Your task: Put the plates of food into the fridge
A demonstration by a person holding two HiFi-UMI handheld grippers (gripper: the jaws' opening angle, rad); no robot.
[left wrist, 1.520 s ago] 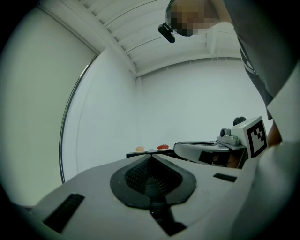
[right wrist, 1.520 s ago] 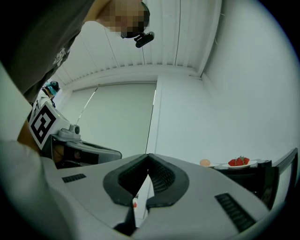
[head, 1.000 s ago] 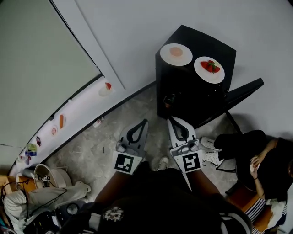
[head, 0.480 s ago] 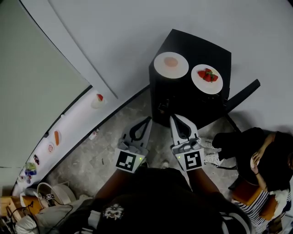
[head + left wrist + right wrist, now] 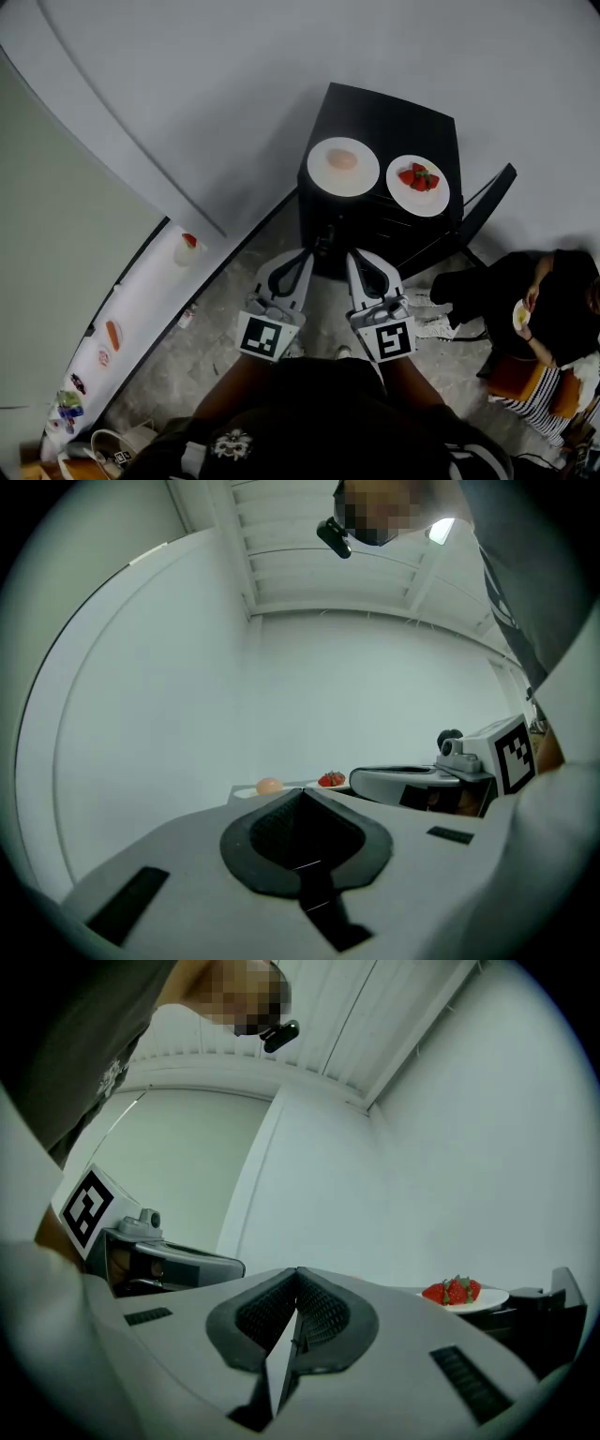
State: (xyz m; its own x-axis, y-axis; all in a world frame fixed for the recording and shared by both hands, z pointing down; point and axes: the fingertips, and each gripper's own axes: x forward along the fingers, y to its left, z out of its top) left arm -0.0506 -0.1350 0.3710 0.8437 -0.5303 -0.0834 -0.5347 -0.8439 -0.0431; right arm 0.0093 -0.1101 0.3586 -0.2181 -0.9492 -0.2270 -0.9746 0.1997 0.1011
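Two white plates stand side by side on top of a small black fridge. The left plate carries a pale orange piece of food, which shows as a small lump in the left gripper view. Red strawberries lie on the right plate, and that strawberry plate also shows in the right gripper view. My left gripper and right gripper hang shut and empty just in front of the fridge, below the plates. The fridge door stands open to the right.
An open door shelf at the left holds a strawberry cup, a carrot and other small foods. A seated person in dark clothes is at the right, beside white shoes. The floor is grey speckled stone; white walls lie behind.
The view has swung toward the fridge: the plates and fridge now sit nearer the middle and closer to both grippers. The clutter at lower left has slid out of sight.
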